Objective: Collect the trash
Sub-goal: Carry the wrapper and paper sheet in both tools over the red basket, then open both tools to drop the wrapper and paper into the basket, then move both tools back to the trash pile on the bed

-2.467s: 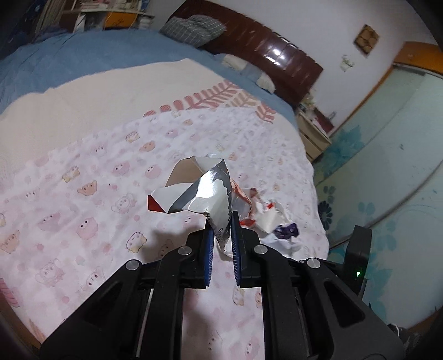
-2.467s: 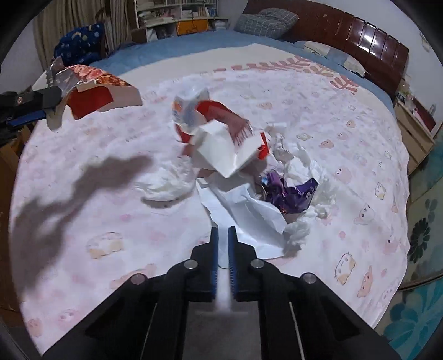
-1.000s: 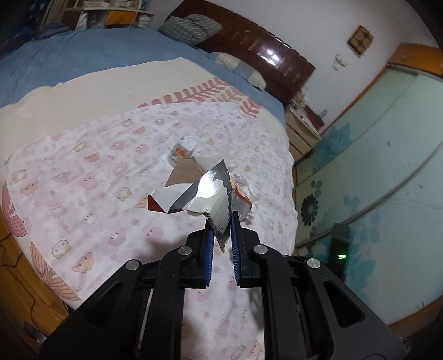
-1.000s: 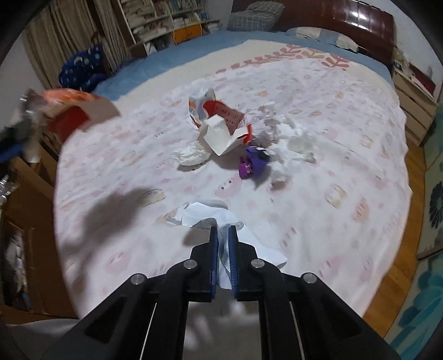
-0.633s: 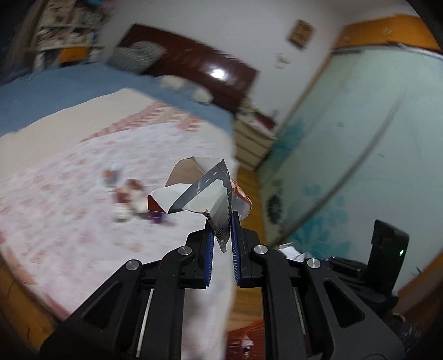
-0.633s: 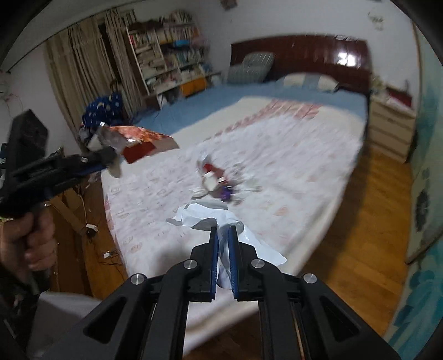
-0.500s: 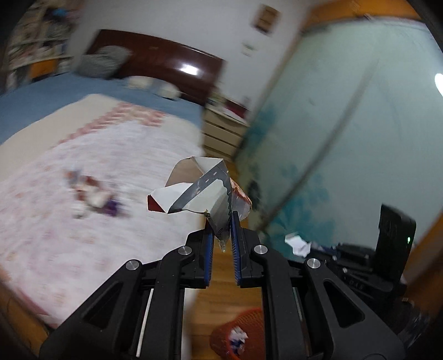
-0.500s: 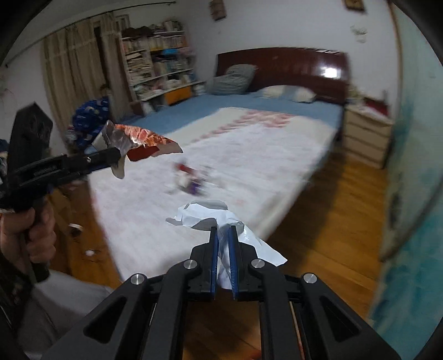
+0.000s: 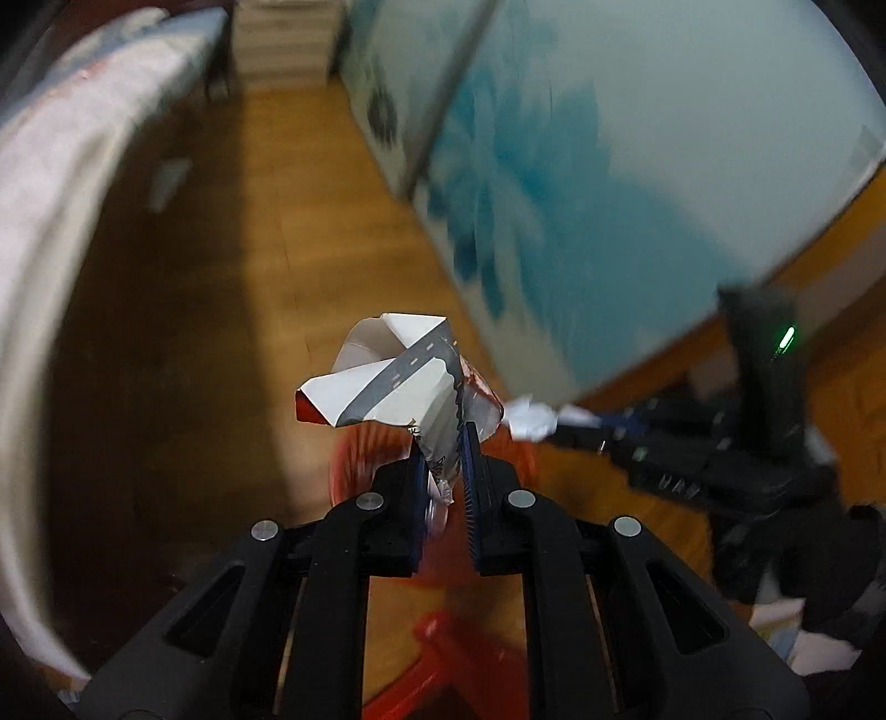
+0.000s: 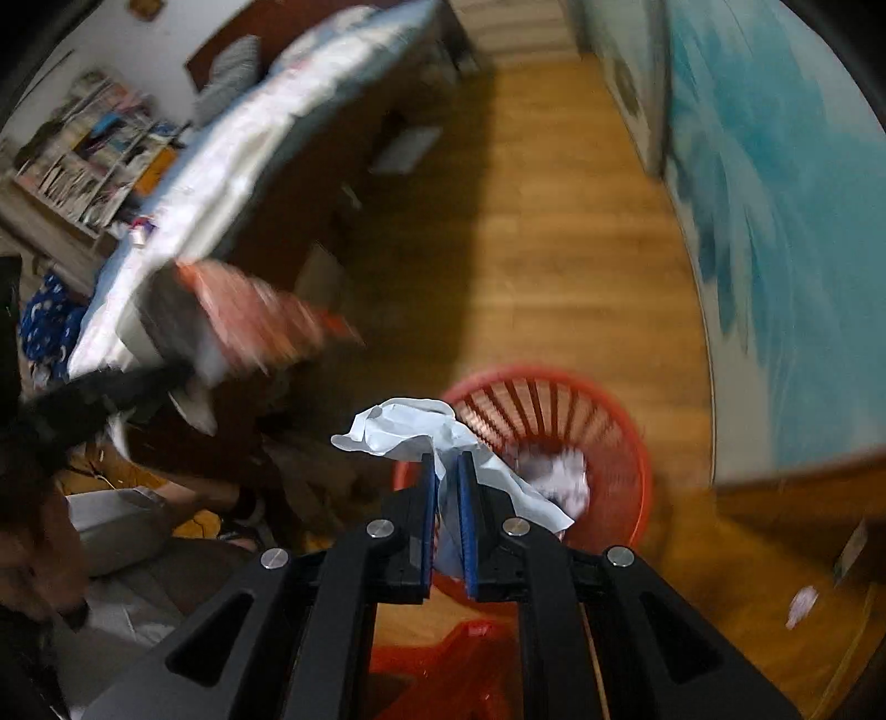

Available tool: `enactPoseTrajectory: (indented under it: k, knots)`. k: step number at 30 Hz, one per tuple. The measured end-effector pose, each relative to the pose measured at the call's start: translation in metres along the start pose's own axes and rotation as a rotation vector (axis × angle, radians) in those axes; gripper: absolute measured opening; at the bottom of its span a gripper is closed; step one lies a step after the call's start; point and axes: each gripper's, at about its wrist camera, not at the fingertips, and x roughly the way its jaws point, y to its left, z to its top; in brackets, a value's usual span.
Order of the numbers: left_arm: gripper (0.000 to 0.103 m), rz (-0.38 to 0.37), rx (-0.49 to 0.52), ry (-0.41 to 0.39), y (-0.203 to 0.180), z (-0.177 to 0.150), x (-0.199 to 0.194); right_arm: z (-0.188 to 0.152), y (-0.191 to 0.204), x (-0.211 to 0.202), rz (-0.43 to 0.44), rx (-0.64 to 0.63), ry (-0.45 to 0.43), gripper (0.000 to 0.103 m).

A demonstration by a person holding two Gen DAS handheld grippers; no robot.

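Observation:
My left gripper (image 9: 444,450) is shut on a crumpled silver and red foil wrapper (image 9: 387,387), held above a red slatted wastebasket (image 9: 354,459) that shows just behind it. My right gripper (image 10: 447,464) is shut on a crumpled sheet of white paper (image 10: 410,432), held over the near rim of the same red wastebasket (image 10: 609,426), which has crumpled trash (image 10: 554,471) inside. The left gripper with its wrapper (image 10: 249,315) shows blurred at the left of the right wrist view. The right gripper and its paper (image 9: 529,421) show at the right of the left wrist view.
The bed (image 10: 232,144) with its pink patterned sheet (image 9: 50,166) stands to the left. Wooden floor (image 10: 554,221) runs between the bed and a teal-patterned wardrobe door (image 10: 775,221). A red object (image 10: 459,659) lies under my grippers. A nightstand (image 9: 282,39) stands far back.
Both grippers have swung away from the bed and down toward the floor, each still gripping its trash. The red wastebasket now lies right under them.

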Motion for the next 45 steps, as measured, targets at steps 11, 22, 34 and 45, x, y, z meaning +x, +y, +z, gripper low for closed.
enactPoseTrajectory:
  k: [11,22,34,45]
  knots:
    - [0.012,0.004,0.049,0.084,-0.017,0.003,0.049,-0.015,-0.026,0.038,-0.013,0.056,0.047,0.012]
    - [0.062,0.045,0.041,0.105,-0.016,0.009,0.062,-0.014,-0.061,0.032,-0.079,0.141,0.031,0.059]
    - [0.062,0.12,0.088,0.032,0.004,0.039,0.006,0.001,-0.042,0.033,-0.04,0.106,0.014,0.059]
    - [0.072,0.264,-0.084,-0.235,0.144,0.077,-0.179,0.088,0.125,0.047,0.077,-0.174,-0.039,0.059]
